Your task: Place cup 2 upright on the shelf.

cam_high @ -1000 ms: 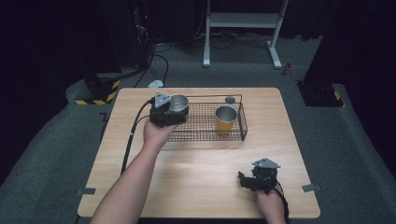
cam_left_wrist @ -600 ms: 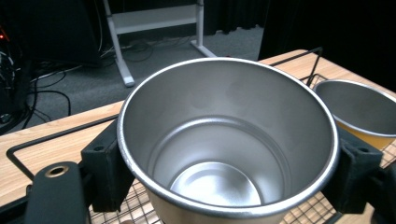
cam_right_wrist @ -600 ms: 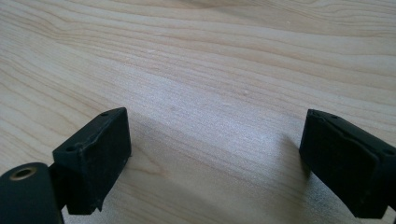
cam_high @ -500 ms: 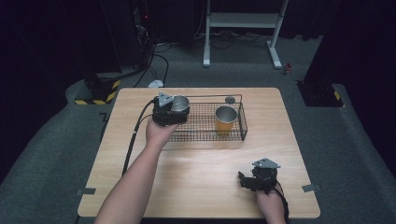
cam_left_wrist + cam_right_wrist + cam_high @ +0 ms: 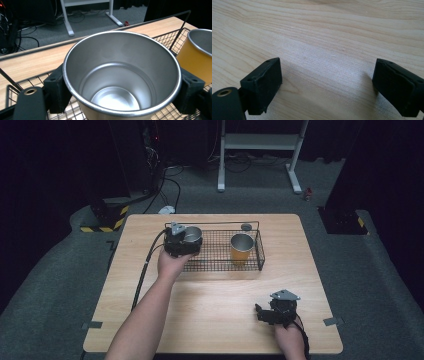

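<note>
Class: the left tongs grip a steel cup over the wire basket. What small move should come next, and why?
Probably lower it a little more, then open. The left tongs clamp the steel cup upright above the wire basket, beside the orange cup, with free mesh underneath.

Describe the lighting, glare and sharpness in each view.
High view: the table is evenly lit, its surroundings nearly black. Left gripper view: soft highlights shine inside the steel cup, and its rim is sharp. Right gripper view: the wood grain is crisp near the jaws, softer farther off, with faint shadows beside each one.
</note>
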The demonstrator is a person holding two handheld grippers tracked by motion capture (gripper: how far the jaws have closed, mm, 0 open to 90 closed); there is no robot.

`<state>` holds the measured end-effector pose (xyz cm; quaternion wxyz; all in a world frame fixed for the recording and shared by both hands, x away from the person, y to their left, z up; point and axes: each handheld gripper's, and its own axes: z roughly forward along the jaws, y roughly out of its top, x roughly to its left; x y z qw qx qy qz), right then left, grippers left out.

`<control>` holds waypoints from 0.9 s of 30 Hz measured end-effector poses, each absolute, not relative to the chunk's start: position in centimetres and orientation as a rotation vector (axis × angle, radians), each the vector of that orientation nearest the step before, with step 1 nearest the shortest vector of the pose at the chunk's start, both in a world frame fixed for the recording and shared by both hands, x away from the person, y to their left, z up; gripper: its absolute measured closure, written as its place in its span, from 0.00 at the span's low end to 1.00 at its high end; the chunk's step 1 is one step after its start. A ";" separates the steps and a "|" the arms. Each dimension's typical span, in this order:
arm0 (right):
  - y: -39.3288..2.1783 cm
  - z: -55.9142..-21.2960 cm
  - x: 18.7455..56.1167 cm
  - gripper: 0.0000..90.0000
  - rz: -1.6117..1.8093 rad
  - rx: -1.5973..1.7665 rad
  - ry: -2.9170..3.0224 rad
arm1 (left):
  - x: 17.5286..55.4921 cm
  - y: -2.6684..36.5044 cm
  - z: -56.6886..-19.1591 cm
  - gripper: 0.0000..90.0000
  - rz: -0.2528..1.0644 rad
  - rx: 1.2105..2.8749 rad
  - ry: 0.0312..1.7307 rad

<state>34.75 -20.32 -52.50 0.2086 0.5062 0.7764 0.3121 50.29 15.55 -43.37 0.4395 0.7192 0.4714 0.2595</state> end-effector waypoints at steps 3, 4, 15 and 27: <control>-20.3 -52.5 34.7 0.10 0.869 1.408 2.160 | 50.4 15.6 -43.9 0.21 0.632 1.796 1.183; -20.3 -52.5 34.7 0.10 0.869 1.408 2.160 | 50.4 15.6 -43.9 0.21 0.632 1.796 1.183; -20.3 -52.5 34.7 0.10 0.868 1.408 2.160 | 51.0 15.1 -45.7 0.21 0.605 1.848 1.228; -20.3 -52.5 34.7 0.10 0.868 1.408 2.160 | 51.4 15.2 -46.5 0.21 0.580 1.893 1.302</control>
